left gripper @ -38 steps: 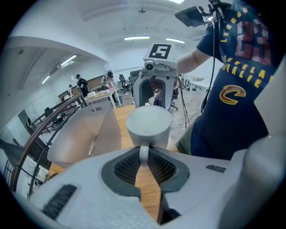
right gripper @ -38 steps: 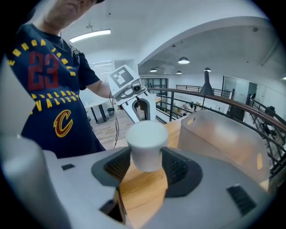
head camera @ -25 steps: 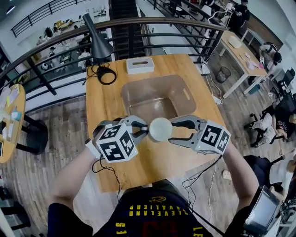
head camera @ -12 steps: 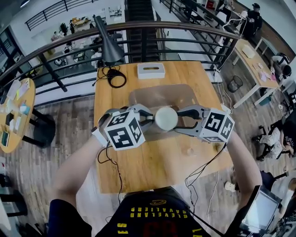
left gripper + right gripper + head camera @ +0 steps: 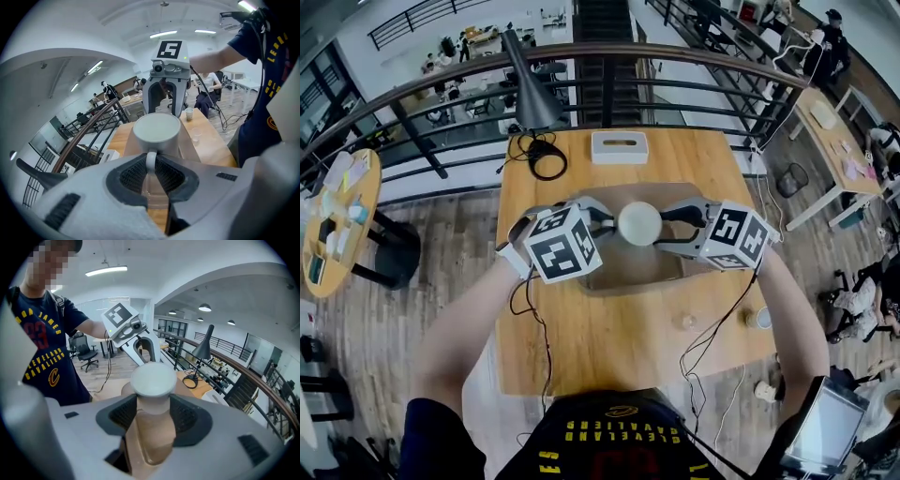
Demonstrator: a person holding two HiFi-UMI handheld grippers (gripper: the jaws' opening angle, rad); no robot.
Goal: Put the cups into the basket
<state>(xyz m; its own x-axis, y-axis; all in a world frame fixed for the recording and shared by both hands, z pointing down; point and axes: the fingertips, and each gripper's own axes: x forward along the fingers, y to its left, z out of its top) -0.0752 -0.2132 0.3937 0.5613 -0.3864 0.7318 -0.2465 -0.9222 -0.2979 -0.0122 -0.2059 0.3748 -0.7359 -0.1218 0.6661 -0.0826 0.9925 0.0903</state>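
Cup (image 5: 639, 223) rides between both tools. In the head view it now sits at frame centre, above the clear basket (image 5: 630, 270). A second back it hung lower in the frame, at the basket's near rim with bare tabletop (image 5: 609, 337) under it. Both hands have travelled up-frame together, and the hold looks the same throughout. Left tool (image 5: 607, 217) has its jaws drawn narrow and pinched on the cup's handle, which is plain in the left gripper view. Right tool (image 5: 670, 225) has its jaws standing wide, pads against the sides of the cup's body. The cup looks clear of the basket floor and not yet set down; how high above the rim it is, I cannot tell. Judgement: the carry is about done, and what is left for this cup is to lower it between the walls and release with both tools. Two more cups wait on the tabletop at lower right, a small clear one (image 5: 687, 321) and another by the edge (image 5: 759, 319), so the task is at an early stage.
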